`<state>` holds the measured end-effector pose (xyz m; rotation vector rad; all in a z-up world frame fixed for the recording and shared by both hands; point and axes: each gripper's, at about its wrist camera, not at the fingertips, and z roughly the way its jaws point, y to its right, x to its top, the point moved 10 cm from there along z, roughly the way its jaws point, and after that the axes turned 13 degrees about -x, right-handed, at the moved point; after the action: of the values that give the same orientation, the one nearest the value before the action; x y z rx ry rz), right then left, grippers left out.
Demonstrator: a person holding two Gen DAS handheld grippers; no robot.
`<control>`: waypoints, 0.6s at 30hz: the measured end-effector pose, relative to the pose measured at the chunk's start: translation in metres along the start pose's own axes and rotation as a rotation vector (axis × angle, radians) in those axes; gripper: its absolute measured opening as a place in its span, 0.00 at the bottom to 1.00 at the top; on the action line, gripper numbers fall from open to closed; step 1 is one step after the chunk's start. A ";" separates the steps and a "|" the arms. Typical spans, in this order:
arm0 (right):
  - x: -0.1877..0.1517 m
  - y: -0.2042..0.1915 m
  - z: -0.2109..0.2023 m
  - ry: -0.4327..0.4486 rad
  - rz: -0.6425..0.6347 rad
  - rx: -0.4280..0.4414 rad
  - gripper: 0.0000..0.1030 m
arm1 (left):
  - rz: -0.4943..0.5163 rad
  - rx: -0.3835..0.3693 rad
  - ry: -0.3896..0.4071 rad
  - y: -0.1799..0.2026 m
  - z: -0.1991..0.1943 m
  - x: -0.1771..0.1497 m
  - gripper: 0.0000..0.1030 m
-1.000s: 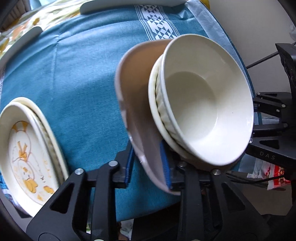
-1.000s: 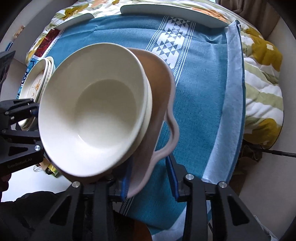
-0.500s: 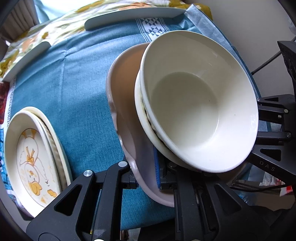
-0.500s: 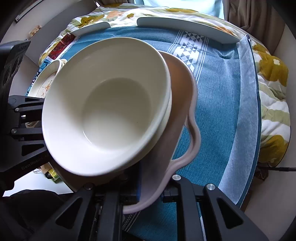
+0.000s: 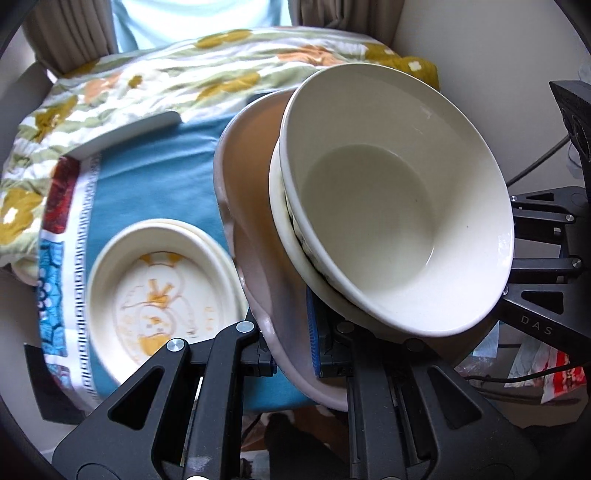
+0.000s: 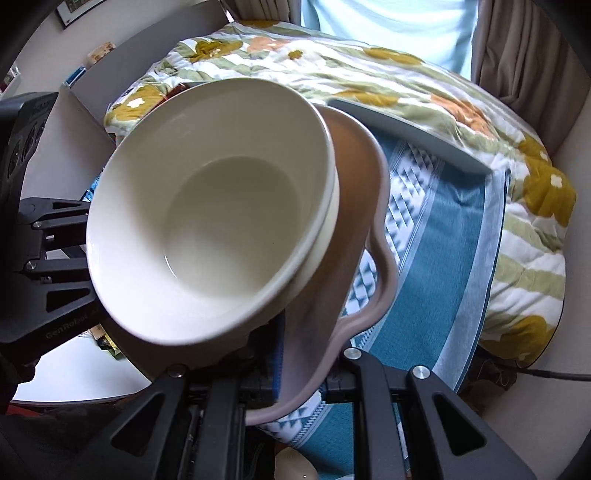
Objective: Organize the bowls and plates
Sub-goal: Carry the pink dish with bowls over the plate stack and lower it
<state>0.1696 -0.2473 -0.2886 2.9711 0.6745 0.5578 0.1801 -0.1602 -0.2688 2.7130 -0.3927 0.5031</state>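
Observation:
A pinkish-brown wavy-rimmed plate carries stacked cream bowls. My left gripper is shut on the plate's near-left rim. My right gripper is shut on the opposite rim of the same plate, with the bowls on it. The stack is held tilted above the blue tablecloth. A stack of cream plates with an orange drawing lies on the cloth at lower left in the left wrist view.
A flowered quilt covers the far side beyond the blue cloth. Grey curved table edges border the cloth. Curtains and a person in a light shirt are behind. The table's near edge is close below both grippers.
Both grippers have lifted and tilted back with the plate and bowls. The view now reaches the quilt and curtains. The drawn plates appear nearer the middle of the left view.

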 end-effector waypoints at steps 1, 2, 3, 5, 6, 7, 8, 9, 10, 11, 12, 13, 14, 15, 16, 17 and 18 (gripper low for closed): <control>0.006 -0.008 -0.004 0.012 -0.010 -0.005 0.13 | -0.002 0.002 0.009 -0.006 -0.009 -0.001 0.10; 0.012 -0.016 -0.007 0.022 -0.023 -0.012 0.13 | -0.002 0.002 0.016 -0.013 -0.016 0.000 0.10; 0.019 -0.023 -0.010 0.032 -0.033 -0.020 0.13 | -0.002 0.003 0.020 -0.021 -0.023 -0.001 0.10; 0.030 -0.040 -0.014 0.041 -0.036 -0.027 0.13 | -0.001 0.005 0.025 -0.037 -0.036 -0.004 0.10; 0.034 -0.049 -0.016 0.042 -0.033 -0.029 0.13 | 0.003 0.005 0.026 -0.047 -0.042 -0.006 0.10; 0.038 -0.058 -0.017 0.044 -0.032 -0.034 0.13 | 0.010 0.006 0.026 -0.056 -0.049 -0.007 0.10; 0.042 -0.064 -0.018 0.047 -0.030 -0.038 0.13 | 0.013 0.007 0.026 -0.066 -0.053 -0.008 0.10; 0.045 -0.074 -0.018 0.047 -0.022 -0.039 0.13 | 0.017 0.007 0.025 -0.075 -0.059 -0.011 0.10; 0.049 -0.083 -0.018 0.045 -0.014 -0.036 0.13 | 0.022 0.005 0.022 -0.087 -0.063 -0.012 0.10; 0.052 -0.094 -0.017 0.043 -0.005 -0.033 0.13 | 0.026 0.003 0.018 -0.098 -0.065 -0.013 0.10; 0.056 -0.103 -0.015 0.040 0.003 -0.029 0.13 | 0.031 0.002 0.013 -0.109 -0.068 -0.016 0.10; 0.059 -0.110 -0.012 0.036 0.011 -0.025 0.13 | 0.038 0.003 0.006 -0.118 -0.069 -0.020 0.10; 0.062 -0.120 -0.009 0.032 0.019 -0.023 0.13 | 0.045 0.003 -0.003 -0.129 -0.068 -0.023 0.10; 0.064 -0.127 -0.006 0.028 0.026 -0.022 0.13 | 0.052 0.002 -0.014 -0.137 -0.067 -0.027 0.10; 0.066 -0.135 -0.001 0.020 0.035 -0.022 0.13 | 0.060 -0.001 -0.026 -0.146 -0.065 -0.030 0.10; 0.066 -0.142 0.003 0.013 0.045 -0.021 0.13 | 0.064 -0.005 -0.039 -0.154 -0.061 -0.034 0.10; 0.065 -0.149 0.006 0.004 0.056 -0.020 0.13 | 0.066 -0.013 -0.051 -0.163 -0.059 -0.038 0.10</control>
<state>0.1656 -0.0844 -0.2908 2.9788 0.5840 0.5713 0.1825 0.0164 -0.2791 2.7123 -0.4994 0.4480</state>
